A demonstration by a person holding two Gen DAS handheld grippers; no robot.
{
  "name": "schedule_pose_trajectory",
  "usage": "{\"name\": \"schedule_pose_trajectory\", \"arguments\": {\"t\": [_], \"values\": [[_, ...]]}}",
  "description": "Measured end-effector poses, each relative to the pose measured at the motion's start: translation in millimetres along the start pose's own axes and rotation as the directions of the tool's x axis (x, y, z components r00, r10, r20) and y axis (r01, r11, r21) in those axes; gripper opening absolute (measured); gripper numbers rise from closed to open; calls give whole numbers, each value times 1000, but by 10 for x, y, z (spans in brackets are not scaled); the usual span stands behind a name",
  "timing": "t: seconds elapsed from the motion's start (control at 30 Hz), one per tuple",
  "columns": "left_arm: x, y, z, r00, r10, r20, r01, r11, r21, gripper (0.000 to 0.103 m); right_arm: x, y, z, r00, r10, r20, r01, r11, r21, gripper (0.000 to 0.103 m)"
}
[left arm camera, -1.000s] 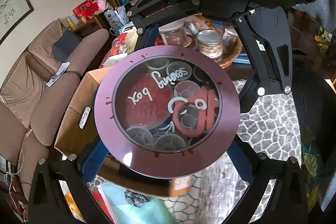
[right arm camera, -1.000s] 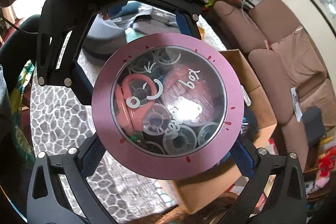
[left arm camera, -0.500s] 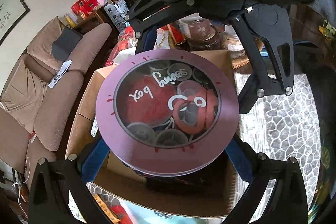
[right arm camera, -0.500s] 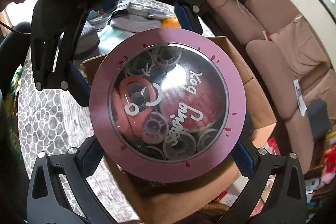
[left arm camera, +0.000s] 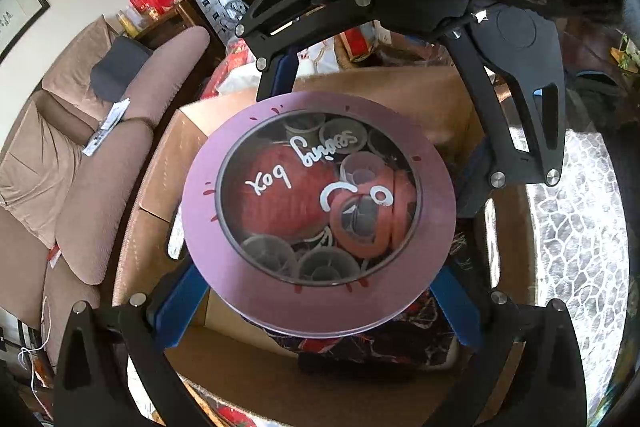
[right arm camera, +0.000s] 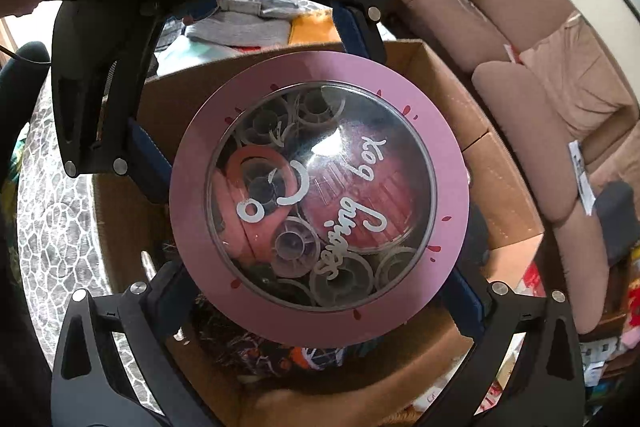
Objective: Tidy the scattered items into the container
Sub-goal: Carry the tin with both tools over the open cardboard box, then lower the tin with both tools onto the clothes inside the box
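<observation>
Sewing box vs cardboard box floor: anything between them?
Yes. Both wrist views show dark patterned fabric in the cardboard box beneath the sewing box, held by both grippers.

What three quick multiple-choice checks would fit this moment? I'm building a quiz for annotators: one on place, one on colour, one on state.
1. Where is the sewing box?
A. on the sofa
B. held over the open cardboard box
C. on the patterned tablecloth

2. What colour is the sewing box's rim?
A. green
B. white
C. pink

3. How is the sewing box held?
A. by the left gripper and the right gripper together
B. by one gripper only
C. by neither

Answers:
1 B: cardboard walls show all round and below it in both views.
2 C: a pink ring frames the clear window.
3 A: each wrist view shows blue pads against its edge on both sides.
</observation>
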State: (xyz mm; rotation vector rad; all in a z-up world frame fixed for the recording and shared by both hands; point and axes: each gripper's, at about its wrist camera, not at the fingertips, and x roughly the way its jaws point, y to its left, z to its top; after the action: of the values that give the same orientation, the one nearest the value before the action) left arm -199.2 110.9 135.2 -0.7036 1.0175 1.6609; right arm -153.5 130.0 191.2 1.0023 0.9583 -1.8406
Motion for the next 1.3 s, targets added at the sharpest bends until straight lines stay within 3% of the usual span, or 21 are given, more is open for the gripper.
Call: {"name": "schedule_pose_trajectory", "arguments": {"t": [0.57, 0.77, 0.9, 1.3], "values": [[314, 39, -45, 999, -20, -43, 21, 999, 24, 102, 402, -315, -202, 997, 69, -28, -68, 996, 60, 103], [345, 37, -34, 998, -26, -54, 27, 999, 22, 102, 516, -413, -224, 992, 98, -75, -90, 991, 99, 103], [387, 11, -77, 995, -11, -104, 16, 999, 52, 102, 621, -480, -195, 986, 103, -129, -89, 990, 110, 102], [399, 18, -114, 992, -8, -124, 16, 998, 65, 102, 671, -453, -266, 965, 122, -230, -91, 986, 139, 98]]}}
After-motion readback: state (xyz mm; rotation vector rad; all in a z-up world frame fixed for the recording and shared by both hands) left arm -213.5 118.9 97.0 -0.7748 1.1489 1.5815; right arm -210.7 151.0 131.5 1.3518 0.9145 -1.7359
